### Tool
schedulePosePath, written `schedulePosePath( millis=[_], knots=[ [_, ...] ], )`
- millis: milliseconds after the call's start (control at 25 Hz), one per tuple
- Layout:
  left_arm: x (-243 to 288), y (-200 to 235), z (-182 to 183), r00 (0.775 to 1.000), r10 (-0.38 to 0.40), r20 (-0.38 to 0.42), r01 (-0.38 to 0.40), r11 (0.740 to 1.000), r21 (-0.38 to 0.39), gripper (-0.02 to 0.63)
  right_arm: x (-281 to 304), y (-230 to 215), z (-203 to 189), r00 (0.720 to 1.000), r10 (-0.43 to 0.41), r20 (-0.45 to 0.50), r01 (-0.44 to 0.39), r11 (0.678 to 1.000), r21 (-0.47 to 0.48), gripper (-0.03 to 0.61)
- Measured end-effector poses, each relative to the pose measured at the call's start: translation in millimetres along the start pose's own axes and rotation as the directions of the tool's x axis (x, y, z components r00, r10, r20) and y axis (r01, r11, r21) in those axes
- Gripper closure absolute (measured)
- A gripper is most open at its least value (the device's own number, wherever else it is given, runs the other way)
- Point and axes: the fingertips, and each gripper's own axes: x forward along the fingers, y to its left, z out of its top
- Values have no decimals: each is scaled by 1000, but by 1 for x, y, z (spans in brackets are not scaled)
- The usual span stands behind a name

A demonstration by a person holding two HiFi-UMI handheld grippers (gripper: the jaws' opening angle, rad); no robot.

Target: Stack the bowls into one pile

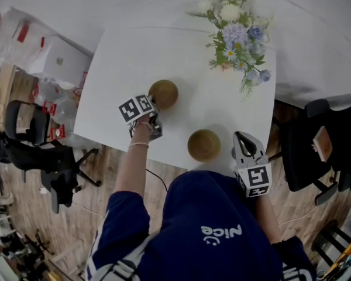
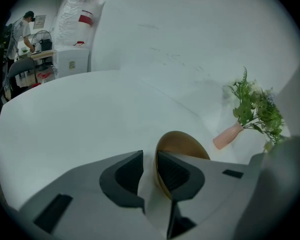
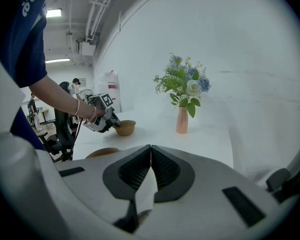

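The left gripper [image 2: 149,170] straddles the rim of the bowl [image 2: 185,143] nearer the vase [image 2: 229,135], jaws partly apart, not yet pinching. Grasping is the step in hand; next, squeeze and carry it onto the second bowl [image 1: 203,144], farther from the vase. The right gripper [image 3: 150,171] sits closed, empty.

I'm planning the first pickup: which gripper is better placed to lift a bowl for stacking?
Probably left. The left gripper has its fingers open astride the rim of the far bowl, ready to close. The right gripper is shut beside the near bowl, not on it.
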Motion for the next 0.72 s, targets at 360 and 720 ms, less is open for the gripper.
schedulePosePath(
  millis=[360,720],
  knots=[
    [-3,0,3,999,47,11,-47,999,25,586,-1,-1,1,1000,-1,7,0,1000,1,555],
    [-12,3,5,998,44,49,-45,999,25,586,-5,2,0,1000,2,8,-2,1000,-14,555]
  ],
)
